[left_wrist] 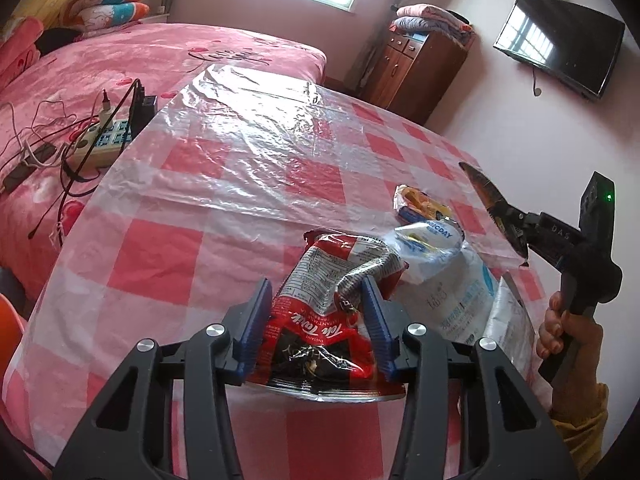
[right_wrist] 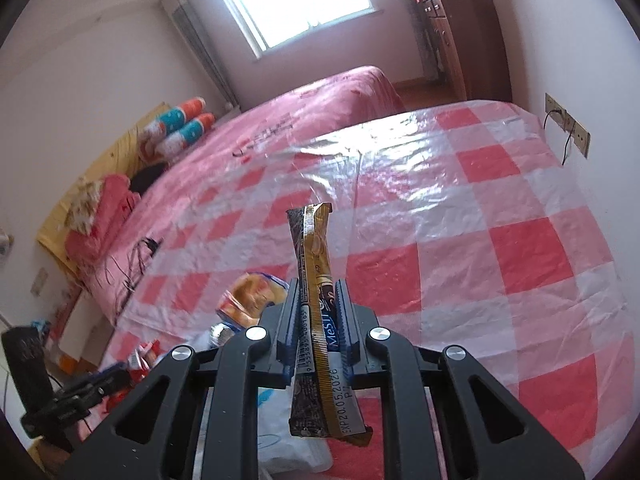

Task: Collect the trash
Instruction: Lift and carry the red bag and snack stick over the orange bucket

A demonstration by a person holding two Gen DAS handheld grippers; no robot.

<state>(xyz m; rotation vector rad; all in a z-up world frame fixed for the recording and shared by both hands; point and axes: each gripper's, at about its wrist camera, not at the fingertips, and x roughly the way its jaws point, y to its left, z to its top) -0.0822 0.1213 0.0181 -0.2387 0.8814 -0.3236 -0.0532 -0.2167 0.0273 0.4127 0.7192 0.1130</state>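
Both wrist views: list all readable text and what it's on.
"Teh Tarik", "INSTANT": red packet in the left claw, print upside down.
"EXP20.05.2026", "P7": gold-and-brown sachet in the right claw.
"DAY": white-blue wrapper, rest creased.
"DAS": right claw's body.
Nutrition table, barcode digits, big white bag print: too small.

Daylight from the blown-out window [right_wrist: 296,0] fills both views; glare streaks the plastic sheet [left_wrist: 256,128], and fisheye curvature darkens the frame corners.
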